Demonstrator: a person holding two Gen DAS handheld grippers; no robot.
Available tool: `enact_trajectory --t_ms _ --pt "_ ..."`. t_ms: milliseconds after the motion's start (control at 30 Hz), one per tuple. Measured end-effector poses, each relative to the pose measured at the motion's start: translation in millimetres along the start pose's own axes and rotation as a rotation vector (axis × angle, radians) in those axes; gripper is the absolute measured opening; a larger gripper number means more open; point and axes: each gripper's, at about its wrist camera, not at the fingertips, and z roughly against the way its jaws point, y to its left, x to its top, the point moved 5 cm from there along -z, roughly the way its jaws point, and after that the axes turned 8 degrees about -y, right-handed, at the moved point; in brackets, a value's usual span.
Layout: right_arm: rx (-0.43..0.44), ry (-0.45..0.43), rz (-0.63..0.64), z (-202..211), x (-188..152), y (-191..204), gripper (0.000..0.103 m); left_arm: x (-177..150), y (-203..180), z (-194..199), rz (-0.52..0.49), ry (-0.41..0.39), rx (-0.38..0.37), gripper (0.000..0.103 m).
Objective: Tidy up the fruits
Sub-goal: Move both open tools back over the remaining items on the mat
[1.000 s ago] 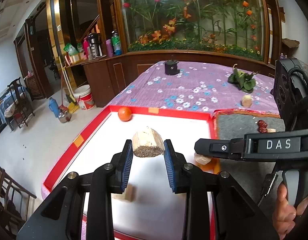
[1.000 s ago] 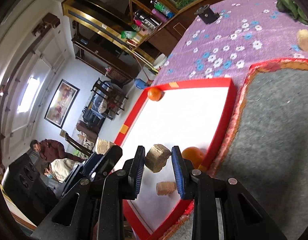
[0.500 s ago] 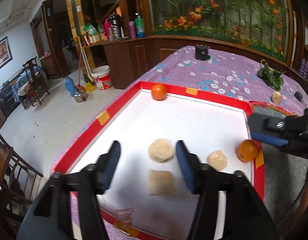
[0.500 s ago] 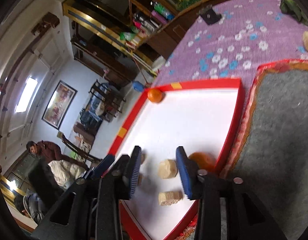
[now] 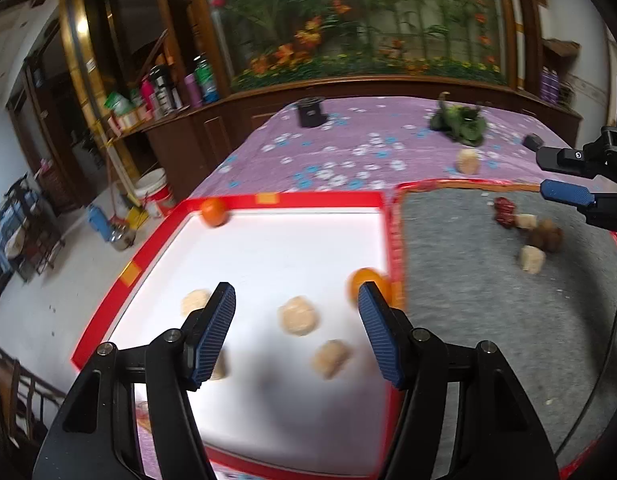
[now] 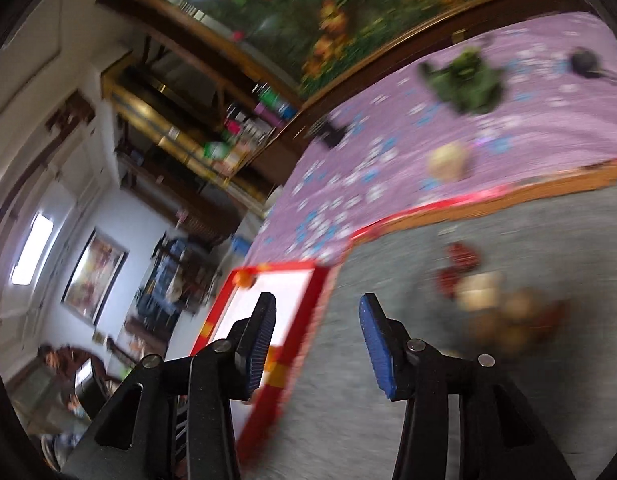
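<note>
Both chunks now dropped in the tray (image 5: 244,200), I see both grippers, left (image 5: 295,332) and right (image 6: 315,340), gaping empty, the right nearer the pile (image 6: 504,312) at its right of frame.

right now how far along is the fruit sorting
Partly done. The red-rimmed white tray holds two oranges and four beige pieces. Nothing is in hand: the left hand-held gripper and right hand-held gripper are both open and empty. Left to move: the red fruits, brown fruits and beige pieces on the grey mat, plus one beige piece on the purple cloth.
</note>
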Motion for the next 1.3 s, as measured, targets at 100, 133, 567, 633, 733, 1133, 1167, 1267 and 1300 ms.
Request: enact_trajectory --t_ms 100,133,567,633,733,1133,1167,1267,1300 --pt "-0.025 -0.029 -0.014 20 8 -18 0.047 8 -15 7 -0.022 -0.015 -0.02 0.063" --pt "-0.031 -0.031 -0.013 24 9 -21 0.047 10 -17 8 -0.026 -0.019 -0.024 0.063" --pt "-0.042 -0.065 0.079 44 11 -25 0.047 32 -53 25 -0.092 -0.052 -0.013 0.063" --pt "-0.04 -0.064 0.079 47 13 -29 0.047 34 -59 25 -0.102 -0.051 -0.013 0.063" --pt "-0.045 -0.064 0.079 48 14 -33 0.047 37 -66 23 -0.115 -0.051 -0.014 0.063" --pt "-0.108 -0.053 0.105 51 20 -60 0.047 47 -93 15 -0.166 -0.047 -0.028 0.063" --pt "-0.113 -0.049 0.109 50 19 -62 0.047 46 -94 14 -0.169 -0.047 -0.029 0.063" --pt "-0.151 -0.019 0.131 50 18 -69 0.047 43 -102 7 -0.198 -0.033 -0.034 0.063" --pt "-0.167 -0.006 0.137 49 18 -73 0.048 38 -106 0 -0.218 -0.014 -0.041 0.063"
